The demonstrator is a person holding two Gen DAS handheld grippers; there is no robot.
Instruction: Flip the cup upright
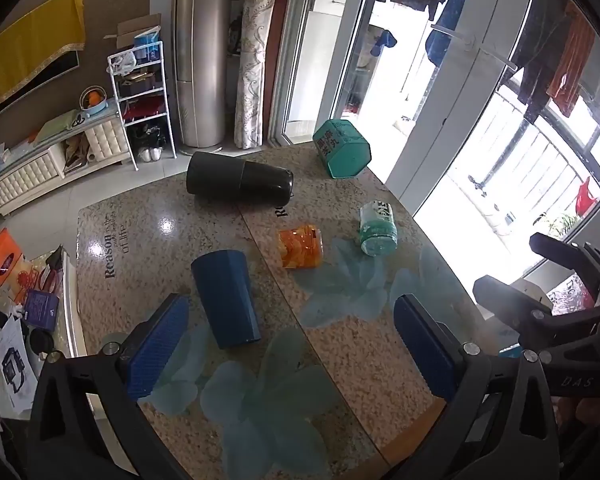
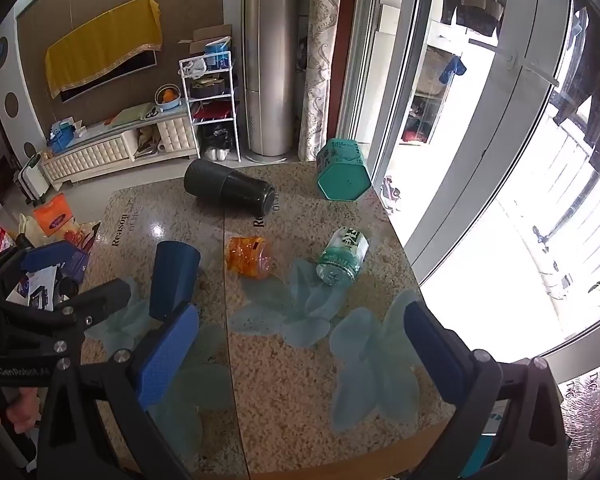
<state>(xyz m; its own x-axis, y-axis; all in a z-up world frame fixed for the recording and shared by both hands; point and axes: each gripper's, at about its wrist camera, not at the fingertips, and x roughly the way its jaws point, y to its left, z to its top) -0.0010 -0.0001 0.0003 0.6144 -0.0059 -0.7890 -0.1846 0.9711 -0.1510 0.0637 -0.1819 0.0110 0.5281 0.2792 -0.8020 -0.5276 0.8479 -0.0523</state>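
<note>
Two grippers, left gripper (image 1: pixel 292 344) and right gripper (image 2: pixel 300 354), jaws apart, empty, above desk (image 1: pixel 340 344). Blue cup (image 1: pixel 226 298) on its side, lower-left centre, beside left gripper's left finger.

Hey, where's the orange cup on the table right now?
The orange cup lies on its side near the table's middle, between the dark blue cup to its left and the green-and-white can to its right, nearer than the black flask.
</note>
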